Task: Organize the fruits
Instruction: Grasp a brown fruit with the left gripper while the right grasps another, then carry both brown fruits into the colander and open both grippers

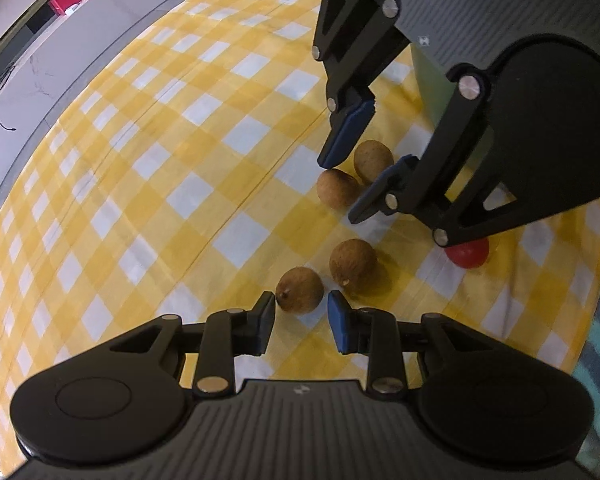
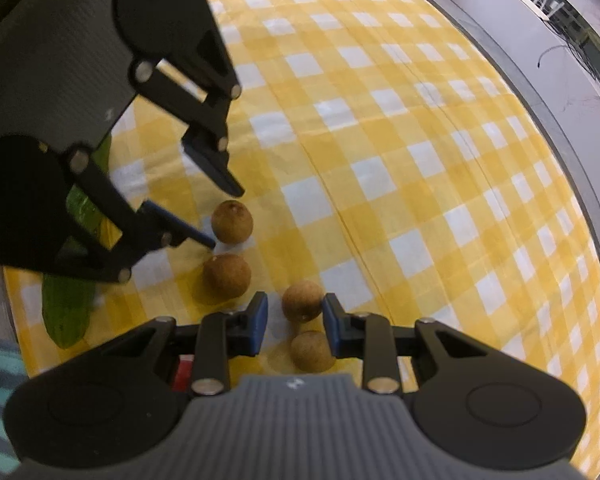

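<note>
Left wrist view: left hand-held gripper (image 1: 300, 314) clamped on a brown fruit (image 1: 300, 290) on the checked table (image 1: 160, 160). Right hand-held gripper (image 2: 295, 314) pinches a second brown fruit (image 2: 302, 301); two more lie beside them.

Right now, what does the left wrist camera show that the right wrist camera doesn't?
Left only: a pale green box behind the right gripper, and the round red fruit in plain sight. Right only: a glossy green item beside the left gripper. Both: four brown fruits on the yellow checked cloth, one between each gripper's fingers.
</note>
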